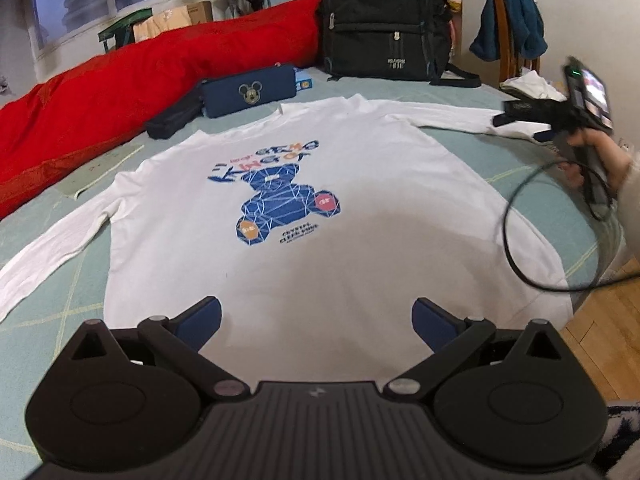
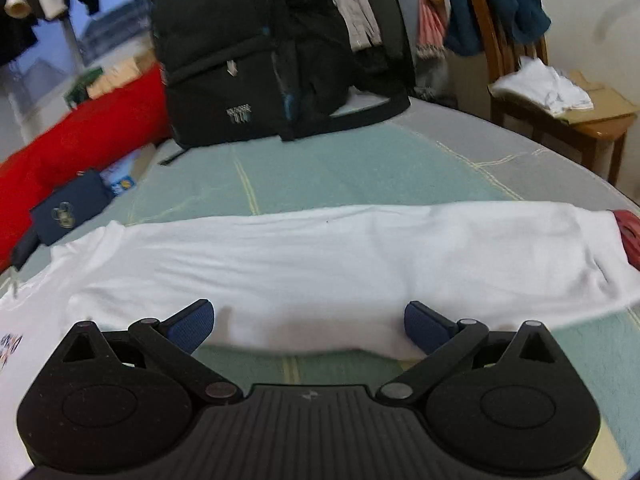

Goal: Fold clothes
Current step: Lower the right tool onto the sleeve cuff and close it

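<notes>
1. A white long-sleeved shirt (image 1: 304, 216) is laid flat, print upward, on a pale green bed cover (image 1: 460, 96). It is seen whole only in the left wrist view, with a blue bear print (image 1: 286, 204) on the chest, the collar toward the far side and one sleeve run out to the near left.
2. The left gripper (image 1: 317, 322) is held above the shirt's near hem with its jaws spread wide and nothing between the blue pads (image 1: 202, 322).
3. The right gripper (image 2: 309, 326) is seen from outside only in the left wrist view, at the far right, gripped by a hand (image 1: 600, 160), with a black cable looped below it. From there its jaws cannot be made out.
4. In the right wrist view the jaws are shown released, set over the near edge of the shirt's right sleeve (image 2: 320, 264), which is stretched across the frame. Whether the pads touch the cloth cannot be told.
5. A red object (image 2: 628, 240) at the cuff end is shown only in the right wrist view.
6. A wooden chair (image 2: 560, 116) with folded white cloth on its seat is shown plainly there too.
7. A black backpack (image 1: 384, 20) is stood at the far side of the bed. Its pockets appear zipped, and its contents are hidden.
8. A navy pouch (image 1: 248, 92) with a mouse emblem is lain closed to the far left, beside a red quilt (image 1: 120, 92).
</notes>
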Motion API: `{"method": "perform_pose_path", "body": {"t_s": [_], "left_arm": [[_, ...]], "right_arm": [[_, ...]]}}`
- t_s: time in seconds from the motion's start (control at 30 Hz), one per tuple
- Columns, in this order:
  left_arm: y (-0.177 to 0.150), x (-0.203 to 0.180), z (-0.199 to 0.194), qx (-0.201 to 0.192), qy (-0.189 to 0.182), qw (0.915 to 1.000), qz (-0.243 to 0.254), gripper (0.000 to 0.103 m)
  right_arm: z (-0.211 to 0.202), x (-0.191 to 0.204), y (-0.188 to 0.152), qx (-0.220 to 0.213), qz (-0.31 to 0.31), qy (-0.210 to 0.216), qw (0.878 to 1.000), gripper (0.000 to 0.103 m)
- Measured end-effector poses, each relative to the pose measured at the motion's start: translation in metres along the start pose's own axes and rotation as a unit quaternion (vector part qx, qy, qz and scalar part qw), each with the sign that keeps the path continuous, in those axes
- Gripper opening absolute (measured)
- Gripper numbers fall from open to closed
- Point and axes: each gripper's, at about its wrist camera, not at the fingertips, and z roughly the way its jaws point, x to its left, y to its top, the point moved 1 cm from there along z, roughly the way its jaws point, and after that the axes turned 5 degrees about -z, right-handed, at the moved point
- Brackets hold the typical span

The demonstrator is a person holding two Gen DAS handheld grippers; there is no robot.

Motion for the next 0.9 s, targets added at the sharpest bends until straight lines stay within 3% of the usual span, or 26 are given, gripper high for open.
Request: {"method": "perform_pose_path", "body": {"t_s": [0.13,0.3,0.4,0.73,0.9], "left_arm": [[0.0,-0.003,0.005,0.004,-0.006,1.0,0.003,0.101],[-0.002,-0.01,0.01,0.008,-0.018,0.9998,0.011,0.101],[-0.004,-0.011,0.011,0.009,-0.019,0.9997,0.012,0.101],[-0.004,-0.01,0.014,0.016,-0.012,0.9997,0.013,0.101],[-0.002,-0.011,0.016,0.017,-0.011,0.9997,0.014,0.101]], "right_arm": [[-0.03,-0.005,-0.016,-0.008,-0.007,0.014,1.0,0.103],[-0.058,-0.026,-0.027,-0.042,0.036,0.028,0.998,0.103],[-0.057,-0.043,-0.03,-0.051,0.064,0.02,0.996,0.103],[-0.039,-0.09,-0.034,-0.094,0.191,0.058,0.975,0.103],[-0.03,-0.1,-0.028,-0.091,0.218,0.071,0.969,0.103]]}}
